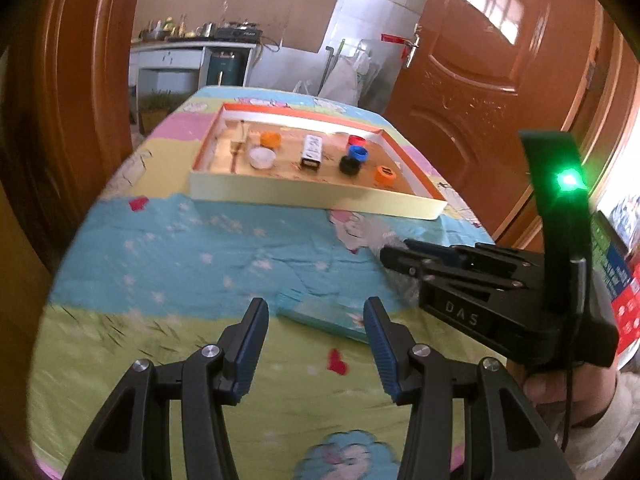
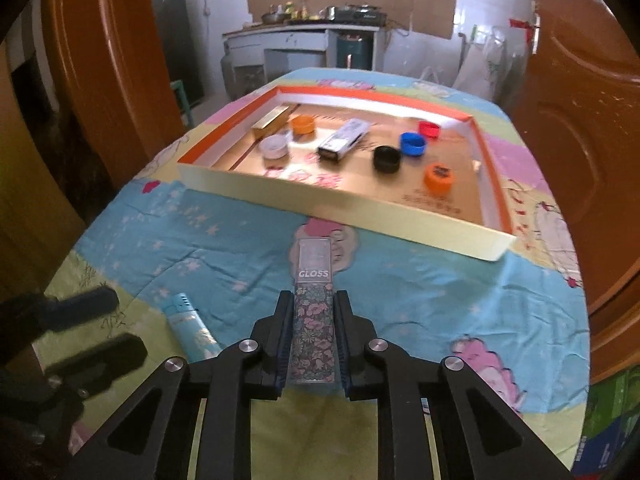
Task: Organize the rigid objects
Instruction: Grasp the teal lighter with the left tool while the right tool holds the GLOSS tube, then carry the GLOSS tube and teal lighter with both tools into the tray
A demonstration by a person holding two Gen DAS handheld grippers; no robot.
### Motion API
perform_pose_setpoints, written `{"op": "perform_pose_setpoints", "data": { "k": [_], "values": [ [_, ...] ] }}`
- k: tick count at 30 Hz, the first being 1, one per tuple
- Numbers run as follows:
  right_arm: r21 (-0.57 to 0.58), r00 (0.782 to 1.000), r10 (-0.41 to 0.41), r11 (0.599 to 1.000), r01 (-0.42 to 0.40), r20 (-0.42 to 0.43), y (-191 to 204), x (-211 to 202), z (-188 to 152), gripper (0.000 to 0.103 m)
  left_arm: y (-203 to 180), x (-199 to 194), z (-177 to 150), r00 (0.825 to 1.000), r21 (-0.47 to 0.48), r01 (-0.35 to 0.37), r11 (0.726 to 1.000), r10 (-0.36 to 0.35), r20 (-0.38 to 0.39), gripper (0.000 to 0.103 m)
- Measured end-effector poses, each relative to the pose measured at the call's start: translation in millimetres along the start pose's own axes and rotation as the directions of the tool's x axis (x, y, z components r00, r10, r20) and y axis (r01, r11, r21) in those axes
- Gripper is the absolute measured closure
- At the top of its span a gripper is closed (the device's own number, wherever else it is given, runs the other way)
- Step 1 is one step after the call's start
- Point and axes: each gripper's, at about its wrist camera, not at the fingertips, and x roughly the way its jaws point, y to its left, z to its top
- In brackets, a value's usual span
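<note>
My right gripper (image 2: 313, 300) is shut on a slim clear lip gloss box (image 2: 314, 304) with a floral print, held above the tablecloth short of the tray. The shallow cardboard tray (image 2: 340, 204) holds several bottle caps, a gold box (image 2: 272, 120) and a white box (image 2: 342, 140). My left gripper (image 1: 316, 312) is open and empty, above a light blue lighter (image 1: 332, 318) that lies on the cloth. The lighter also shows in the right wrist view (image 2: 190, 328). The right gripper shows in the left wrist view (image 1: 394, 256) with the clear box hard to see.
The round table has a colourful cartoon cloth (image 1: 200, 240). Brown wooden doors (image 1: 480, 60) stand on both sides. A kitchen counter (image 2: 300, 32) is far behind the table. The tray's near wall (image 1: 312, 196) stands between the grippers and the caps.
</note>
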Motion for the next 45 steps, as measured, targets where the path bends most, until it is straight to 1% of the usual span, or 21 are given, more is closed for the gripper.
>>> {"op": "perform_pose_setpoints", "data": {
  "k": [3, 4, 7, 11, 14, 17, 20, 22, 25, 26, 28, 31, 33, 36, 37, 38, 39, 40, 41, 45],
  "values": [
    [0.014, 1.000, -0.001, 1.000, 0.000, 0.024, -9, -10, -5, 0.083, -6, 8, -3, 0.999, -0.044, 0.021, 0.999, -0.022, -0.023, 0.054],
    [0.020, 1.000, 0.006, 1.000, -0.006, 0.029, -12, -12, -8, 0.083, -9, 9, -5, 0.999, -0.043, 0.023, 0.999, -0.024, -0.027, 0.054],
    [0.032, 0.999, 0.012, 0.999, -0.013, 0.040, -19, -18, -14, 0.083, -18, 10, -13, 1.000, -0.018, -0.012, 1.000, 0.012, -0.028, 0.053],
    [0.053, 0.998, 0.021, 0.998, -0.024, 0.057, -29, -23, -19, 0.083, -12, 19, -15, 0.998, -0.040, -0.034, 0.999, 0.032, -0.045, 0.053],
    [0.069, 0.997, 0.018, 0.997, -0.023, 0.071, -36, -26, -20, 0.083, -4, 28, -11, 0.999, -0.055, -0.020, 0.998, 0.018, -0.044, 0.054],
    [0.088, 0.996, 0.008, 0.996, -0.015, 0.083, -44, -29, -19, 0.083, 3, 39, -3, 0.998, -0.069, 0.023, 0.997, -0.026, -0.050, 0.054],
    [0.107, 0.996, -0.009, 0.994, -0.001, 0.090, -51, -30, -18, 0.083, 4, 52, 10, 0.997, -0.034, 0.046, 0.998, -0.048, -0.061, 0.054],
    [0.119, 0.996, -0.014, 0.993, 0.003, 0.092, -56, -30, -17, 0.083, 1, 63, 23, 0.995, 0.009, 0.059, 0.998, -0.058, -0.080, 0.054],
    [0.136, 0.996, -0.020, 0.991, 0.007, 0.090, -63, -29, -17, 0.083, -5, 80, 39, 0.992, 0.080, 0.056, 0.995, -0.046, -0.113, 0.054],
    [0.141, 0.996, -0.020, 0.990, 0.007, 0.089, -65, -28, -17, 0.083, -8, 84, 43, 0.990, 0.101, 0.053, 0.994, -0.039, -0.135, 0.054],
    [0.150, 0.996, -0.019, 0.989, 0.005, 0.090, -68, -29, -18, 0.083, -15, 82, 44, 0.989, 0.154, 0.022, 0.988, 0.002, -0.151, 0.054],
    [0.157, 0.995, -0.010, 0.988, -0.006, 0.101, -69, -30, -19, 0.083, -24, 76, 29, 0.984, 0.216, -0.070, 0.974, 0.104, -0.148, 0.054],
    [0.158, 0.994, -0.005, 0.987, -0.012, 0.109, -68, -32, -20, 0.083, -30, 70, 18, 0.981, 0.240, -0.128, 0.962, 0.158, -0.110, 0.054],
    [0.159, 0.993, 0.009, 0.987, -0.028, 0.116, -66, -34, -23, 0.083, -39, 68, 9, 0.976, 0.265, -0.185, 0.946, 0.209, -0.064, 0.053],
    [0.161, 0.993, 0.013, 0.986, -0.031, 0.115, -65, -35, -25, 0.083, -41, 68, 8, 0.974, 0.267, -0.199, 0.943, 0.220, -0.049, 0.054],
    [0.163, 0.993, 0.014, 0.986, -0.033, 0.115, -65, -36, -26, 0.083, -40, 67, 8, 0.974, 0.260, -0.203, 0.944, 0.221, -0.042, 0.058],
    [0.165, 0.993, 0.014, 0.986, -0.033, 0.115, -64, -37, -28, 0.083, -39, 67, 7, 0.975, 0.247, -0.202, 0.948, 0.218, -0.038, 0.067],
    [0.168, 0.993, 0.012, 0.985, -0.031, 0.116, -65, -39, -29, 0.083, -38, 66, 7, 0.977, 0.237, -0.195, 0.952, 0.208, -0.035, 0.073],
    [0.172, 0.993, 0.011, 0.985, -0.031, 0.116, -65, -39, -31, 0.083, -37, 66, 7, 0.978, 0.238, -0.194, 0.952, 0.207, -0.032, 0.076],
    [0.189, 0.994, 0.014, 0.981, -0.035, 0.110, -67, -40, -36, 0.083, -37, 63, 6, 0.980, 0.247, -0.184, 0.951, 0.196, -0.023, 0.080]
  ]
}}
